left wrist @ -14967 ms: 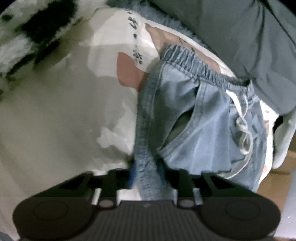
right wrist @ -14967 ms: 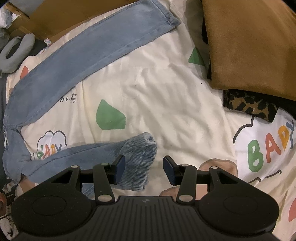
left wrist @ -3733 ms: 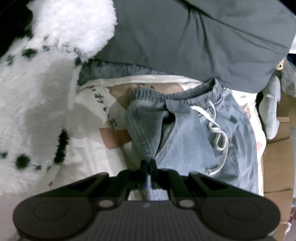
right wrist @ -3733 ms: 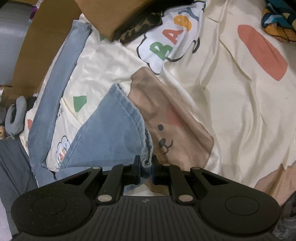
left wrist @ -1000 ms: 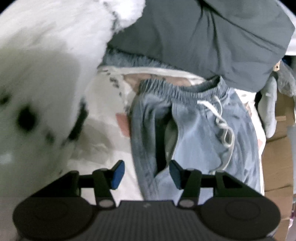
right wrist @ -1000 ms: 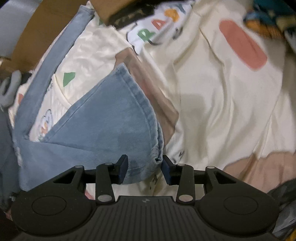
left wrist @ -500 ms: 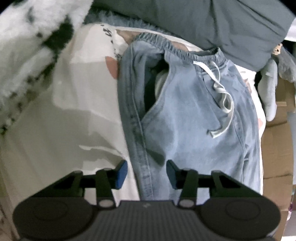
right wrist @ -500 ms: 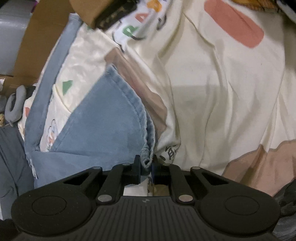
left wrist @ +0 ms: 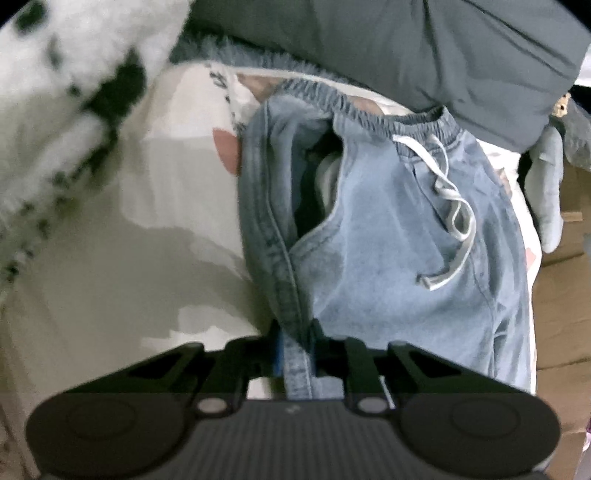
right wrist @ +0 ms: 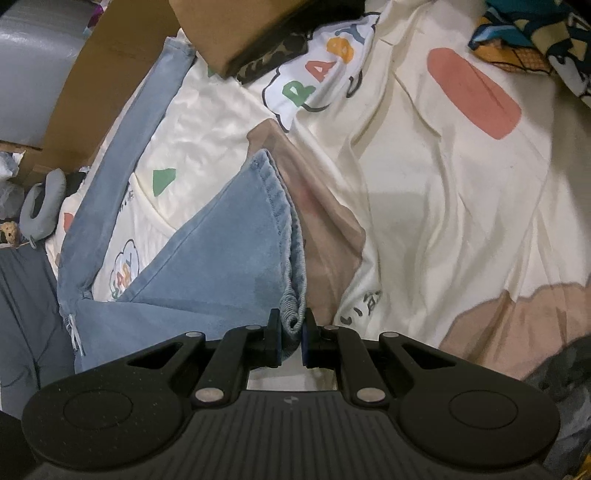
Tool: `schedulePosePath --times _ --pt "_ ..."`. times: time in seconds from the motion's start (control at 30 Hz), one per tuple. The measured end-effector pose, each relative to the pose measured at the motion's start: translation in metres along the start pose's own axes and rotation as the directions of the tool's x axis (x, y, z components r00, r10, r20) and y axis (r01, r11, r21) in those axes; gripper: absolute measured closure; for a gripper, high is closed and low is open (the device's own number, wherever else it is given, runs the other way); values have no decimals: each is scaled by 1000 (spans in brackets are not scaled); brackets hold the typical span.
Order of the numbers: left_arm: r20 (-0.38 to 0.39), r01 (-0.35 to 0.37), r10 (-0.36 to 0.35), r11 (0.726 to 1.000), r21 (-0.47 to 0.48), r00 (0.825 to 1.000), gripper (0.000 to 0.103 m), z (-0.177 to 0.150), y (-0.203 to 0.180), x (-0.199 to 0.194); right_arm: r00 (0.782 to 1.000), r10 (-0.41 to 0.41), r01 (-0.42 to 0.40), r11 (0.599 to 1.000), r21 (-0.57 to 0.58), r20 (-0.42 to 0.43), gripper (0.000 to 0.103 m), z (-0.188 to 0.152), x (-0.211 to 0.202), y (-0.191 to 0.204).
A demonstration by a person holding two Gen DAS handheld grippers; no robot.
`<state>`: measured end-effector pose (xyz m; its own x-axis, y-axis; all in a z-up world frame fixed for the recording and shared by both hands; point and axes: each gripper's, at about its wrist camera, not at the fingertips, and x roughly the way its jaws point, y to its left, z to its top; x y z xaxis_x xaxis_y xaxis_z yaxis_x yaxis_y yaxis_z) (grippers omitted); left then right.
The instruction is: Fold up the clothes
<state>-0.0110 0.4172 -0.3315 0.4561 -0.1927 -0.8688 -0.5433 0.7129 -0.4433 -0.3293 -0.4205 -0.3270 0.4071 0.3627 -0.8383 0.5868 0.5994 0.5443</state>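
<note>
Currently gripping the jeans at two points ahead of a lengthwise fold, one leg onto the other. Nearest in the left wrist view: left gripper (left wrist: 295,345), jaws closing on the outer side seam (left wrist: 286,295) of the jeans (left wrist: 388,258), denim already pinched between the blue pads. Beyond the jaws, hip and open pocket (left wrist: 317,188); farther, elastic waistband (left wrist: 369,107) with white drawstring (left wrist: 450,206) lying loose on the front; farthest, a grey pillow (left wrist: 406,48), and far left a white spotted plush blanket (left wrist: 62,103). Nearest in the right wrist view: right gripper (right wrist: 290,338), clamped tight on the near corner of a leg hem (right wrist: 291,236). That leg spread flat to the left over the printed cream bedsheet (right wrist: 424,192); second leg (right wrist: 122,166) stretched away toward far left, ending beside a cardboard box (right wrist: 236,33) at the far edge. Judged step: securing both grips, fold not yet made. Next move likely calls for lifting seam and hem together, keeping the held leg taut, carrying it left across the sheet and laying it edge to edge on the far leg. Risks to watch: drawstring trapped in the fold, hem slipping from its small bite, sheet dragged along with the denim.
</note>
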Motion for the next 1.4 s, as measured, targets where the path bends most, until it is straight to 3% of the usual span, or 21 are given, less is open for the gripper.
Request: schedulePosePath --times 0.2,0.37,0.47,0.87,1.0,1.17,1.4 --pt "-35 -16 14 999 -45 999 87 2 8 11 992 -114 110 992 -64 -56 91 -10 26 -7" --pt "-44 3 -4 1000 -15 999 83 4 9 10 994 -110 112 983 -148 20 69 4 13 3" --pt "-44 23 -25 999 -33 999 78 3 13 9 994 -87 99 978 -186 71 61 22 7 11" --pt "-54 40 -42 999 -31 998 59 -3 6 10 991 -37 84 919 -384 127 57 68 39 53" --pt "-55 34 -35 999 -27 998 58 -5 5 12 990 -61 110 895 -432 126 57 75 57 59" --pt "-64 36 -38 999 -27 997 45 -7 1 14 988 -92 141 863 -484 123 57 84 80 61" --pt "-69 11 -11 1000 2 998 39 -9 -9 15 987 -121 162 814 -558 110 57 91 104 70"
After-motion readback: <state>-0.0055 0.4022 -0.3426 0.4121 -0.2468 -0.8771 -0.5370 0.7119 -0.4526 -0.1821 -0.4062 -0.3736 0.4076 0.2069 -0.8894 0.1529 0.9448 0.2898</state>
